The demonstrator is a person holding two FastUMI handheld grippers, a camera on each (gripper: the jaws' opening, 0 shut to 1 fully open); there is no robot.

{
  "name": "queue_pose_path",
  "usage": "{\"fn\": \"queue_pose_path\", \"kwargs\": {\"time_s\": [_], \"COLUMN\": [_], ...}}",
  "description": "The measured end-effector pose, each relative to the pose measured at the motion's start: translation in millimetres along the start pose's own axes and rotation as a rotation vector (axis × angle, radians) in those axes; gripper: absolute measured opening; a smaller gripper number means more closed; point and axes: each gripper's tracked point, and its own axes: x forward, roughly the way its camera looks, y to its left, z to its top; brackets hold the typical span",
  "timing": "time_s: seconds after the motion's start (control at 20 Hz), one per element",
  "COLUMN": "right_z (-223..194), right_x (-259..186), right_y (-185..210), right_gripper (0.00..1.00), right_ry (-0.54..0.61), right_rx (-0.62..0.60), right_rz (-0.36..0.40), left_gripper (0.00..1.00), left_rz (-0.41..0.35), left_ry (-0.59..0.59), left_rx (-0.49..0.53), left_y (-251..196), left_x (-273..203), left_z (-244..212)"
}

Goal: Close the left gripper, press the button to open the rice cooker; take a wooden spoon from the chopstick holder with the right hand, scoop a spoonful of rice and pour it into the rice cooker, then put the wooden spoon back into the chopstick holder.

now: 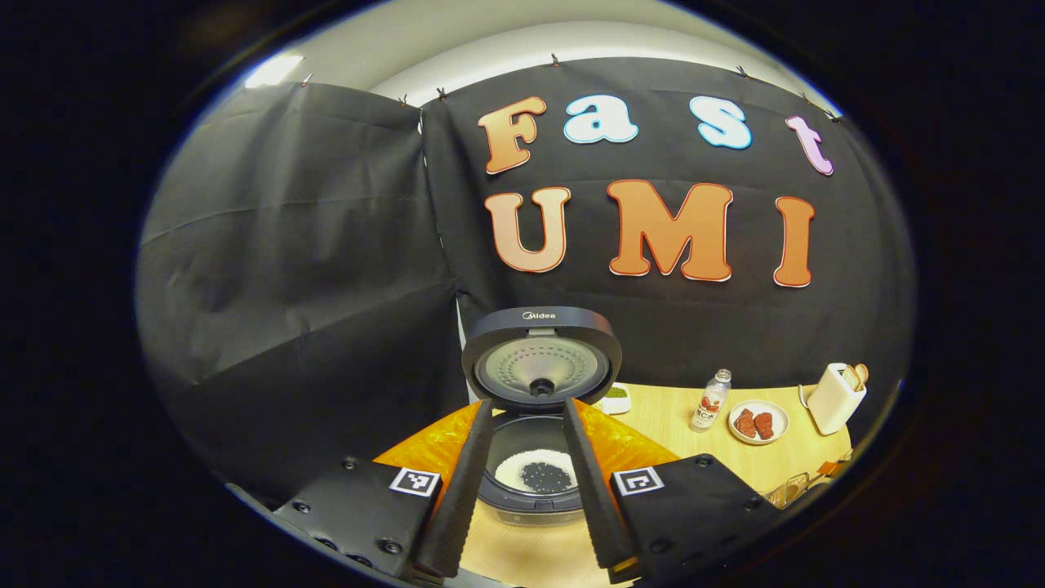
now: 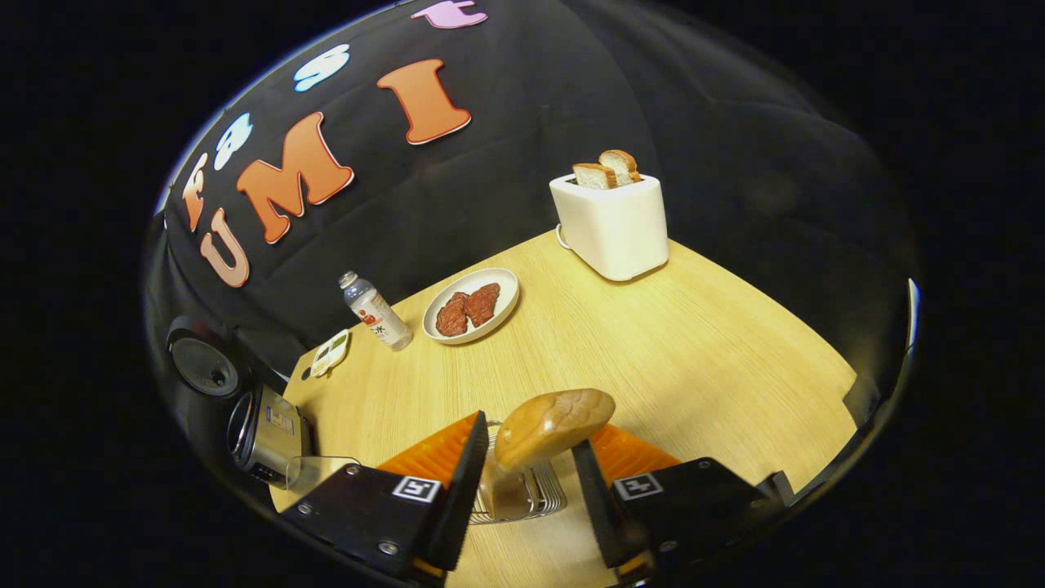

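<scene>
Fingers, left: spread wide on the left gripper (image 1: 529, 482), pinching nothing, hanging in front of the cooker (image 1: 535, 425).
Fingers, right: the right gripper (image 2: 526, 482) has its fingers apart, either side of the spoon (image 2: 553, 426); whether they touch it, I cannot tell.
Cooker: lid (image 1: 540, 358) stands upright and open; rice (image 1: 535, 469) lies in the pot, so the pour looks done. In the right gripper view the cooker sits far off at the table's left edge.
Spoon: its bowl sticks up, tilted, out of the wire holder (image 2: 522, 490); the handle goes down inside.
Holder: stands on the table (image 2: 694, 343) just in front of the right gripper, between its fingers.
Step, as I judge it: putting the spoon back, at the point of letting go.
How to do it well: make sure the handle is bottomed in the holder before the fingers spread further; lift straight up and back so neither finger catches the bowl or tips the light wire holder.
Risk: the tilted bowl leans toward the right finger; a sideways pull could drag the spoon out.
Nearby: plate (image 2: 472, 305), bottle (image 2: 375, 312) and toaster (image 2: 611, 222) stand well apart, out of the way.
</scene>
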Motion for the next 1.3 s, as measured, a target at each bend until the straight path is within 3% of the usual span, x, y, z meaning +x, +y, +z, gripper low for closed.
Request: {"fn": "queue_pose_path", "kwargs": {"time_s": [0.05, 0.15, 0.2, 0.4, 0.45, 0.6, 0.65, 0.75, 0.85, 0.9, 1.2, 1.25, 1.3], "right_z": [0, 1, -1, 4, 6, 26, 33, 47, 60, 62, 40, 32, 24], "right_x": [0, -2, -4, -16, -22, -39, -48, -64, -83, -91, -104, -102, -102], "right_y": [4, 6, 8, 19, 24, 35, 40, 51, 74, 88, 160, 169, 177], "right_gripper": [0.44, 0.21, 0.23, 0.14, 0.12, 0.11, 0.12, 0.12, 0.12, 0.11, 0.11, 0.11, 0.11], "right_ry": [-0.005, -0.014, -0.012, -0.034, -0.032, -0.076, -0.092, -0.127, -0.167, -0.179, -0.152, -0.144, -0.14], "right_rx": [0.014, 0.049, 0.06, 0.074, 0.073, 0.045, 0.032, -0.005, -0.034, -0.046, -0.103, -0.133, -0.171], "right_rz": [0.017, 0.024, 0.028, 0.039, 0.048, 0.049, 0.05, 0.048, 0.082, 0.105, 0.221, 0.227, 0.229], "left_gripper": [0.6, 0.6, 0.6, 0.63, 0.6, 0.63, 0.65, 0.8, 0.87, 0.85, 0.84, 0.92, 0.92], "left_rz": [0.004, 0.009, 0.007, -0.018, -0.026, -0.047, -0.049, -0.056, -0.064, -0.07, -0.072, -0.073, -0.069], "left_ry": [0.003, 0.002, 0.002, 0.015, 0.017, 0.003, -0.006, -0.019, -0.02, -0.02, -0.012, -0.016, -0.019], "left_rx": [0.005, 0.01, 0.008, -0.007, -0.011, -0.024, -0.023, -0.023, -0.017, -0.016, -0.02, -0.014, -0.004], "left_y": [1, 3, 3, 0, -1, 0, 2, 5, 10, 12, 32, 35, 40], "left_x": [-2, -2, -2, 4, 5, 11, 14, 19, 25, 27, 40, 41, 43], "left_z": [-2, -3, -4, -10, -10, -10, -8, -7, -9, -10, -19, -18, -19]}}
